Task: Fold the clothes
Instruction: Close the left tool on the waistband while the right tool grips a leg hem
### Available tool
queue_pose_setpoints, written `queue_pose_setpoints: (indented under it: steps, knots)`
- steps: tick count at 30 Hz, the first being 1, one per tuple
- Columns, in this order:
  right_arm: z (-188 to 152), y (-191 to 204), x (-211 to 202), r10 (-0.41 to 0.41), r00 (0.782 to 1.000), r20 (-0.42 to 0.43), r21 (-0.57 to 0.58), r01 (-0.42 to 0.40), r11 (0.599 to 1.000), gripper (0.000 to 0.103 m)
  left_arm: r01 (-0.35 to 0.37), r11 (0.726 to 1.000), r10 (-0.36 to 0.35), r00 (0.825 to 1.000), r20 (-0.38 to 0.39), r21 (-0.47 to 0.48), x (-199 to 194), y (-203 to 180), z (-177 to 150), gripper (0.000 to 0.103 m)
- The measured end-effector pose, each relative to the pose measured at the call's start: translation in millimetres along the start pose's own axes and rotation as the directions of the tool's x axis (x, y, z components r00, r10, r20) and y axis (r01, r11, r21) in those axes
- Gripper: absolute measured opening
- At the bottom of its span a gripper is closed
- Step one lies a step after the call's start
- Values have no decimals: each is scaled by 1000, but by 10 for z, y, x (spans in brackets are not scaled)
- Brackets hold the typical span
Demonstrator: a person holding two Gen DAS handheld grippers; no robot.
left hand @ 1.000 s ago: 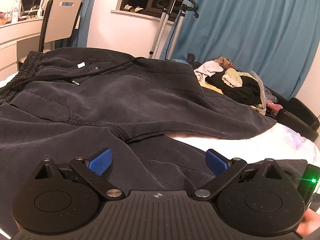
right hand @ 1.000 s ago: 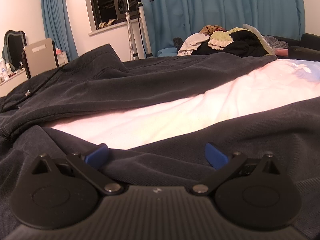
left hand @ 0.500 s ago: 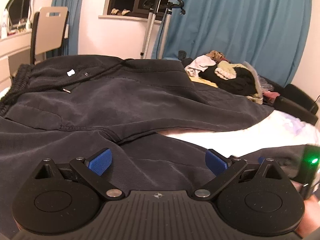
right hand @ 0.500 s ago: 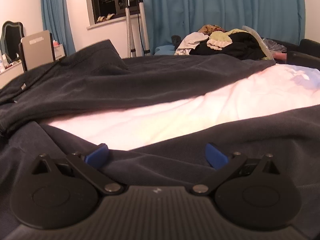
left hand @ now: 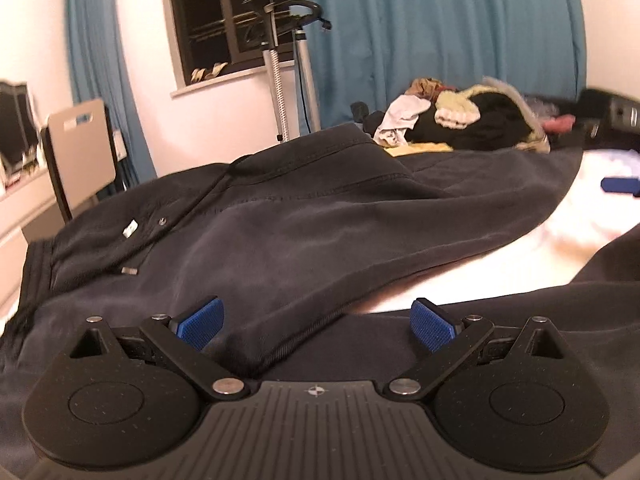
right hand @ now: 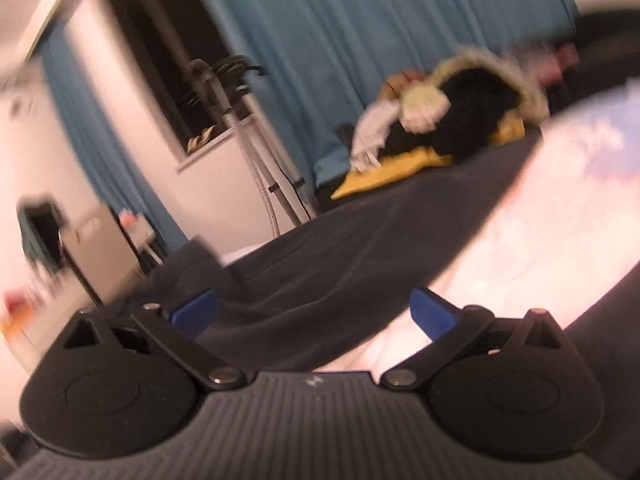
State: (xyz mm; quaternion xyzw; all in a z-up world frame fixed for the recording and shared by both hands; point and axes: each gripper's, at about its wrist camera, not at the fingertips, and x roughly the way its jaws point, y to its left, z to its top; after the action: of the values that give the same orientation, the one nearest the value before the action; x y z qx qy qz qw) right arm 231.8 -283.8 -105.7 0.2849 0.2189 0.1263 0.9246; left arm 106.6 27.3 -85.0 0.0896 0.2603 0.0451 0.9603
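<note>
Dark grey drawstring trousers (left hand: 304, 232) lie spread on the pale bed sheet (left hand: 472, 284), waistband at the left, legs running right. My left gripper (left hand: 316, 324) is open and empty, low over the crotch seam and near leg. My right gripper (right hand: 314, 314) is open and empty, tilted, above the far trouser leg (right hand: 360, 264) and the sheet (right hand: 540, 240); this view is blurred. A blue pad of the other gripper (left hand: 620, 184) shows at the right edge of the left wrist view.
A heap of mixed clothes (left hand: 468, 120) lies at the far end of the bed. A garment steamer stand (left hand: 280, 80) is by the window. A chair (left hand: 80, 152) and dresser are at the left. Blue curtains (left hand: 440, 40) hang behind.
The left gripper has dropped lower and turned right over the trousers. The right gripper has lifted and tilted off the near leg, moving fast enough to blur its view. Both stay open.
</note>
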Motion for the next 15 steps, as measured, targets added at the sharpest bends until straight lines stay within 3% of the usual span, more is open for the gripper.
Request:
queue_pose_setpoints:
  steps: [2, 4, 7, 12, 15]
  knots:
    - [179, -346, 115, -18, 1000, 19, 160, 14, 987, 103, 3, 1000, -3, 1000, -3, 20, 131, -39, 17, 100]
    - [348, -642, 227, -42, 998, 42, 249, 30, 968, 103, 10, 999, -9, 1000, -9, 33, 255, -81, 21, 100]
    - [589, -988, 412, -106, 991, 76, 272, 81, 959, 103, -24, 998, 24, 1000, -7, 58, 415, -148, -19, 98]
    - [979, -1503, 902, -159, 984, 85, 293, 127, 947, 98, -43, 999, 43, 998, -41, -7, 638, -83, -16, 86]
    - [1141, -1598, 1159, -179, 976, 122, 240, 146, 960, 97, -52, 998, 51, 998, -39, -22, 754, -49, 11, 79]
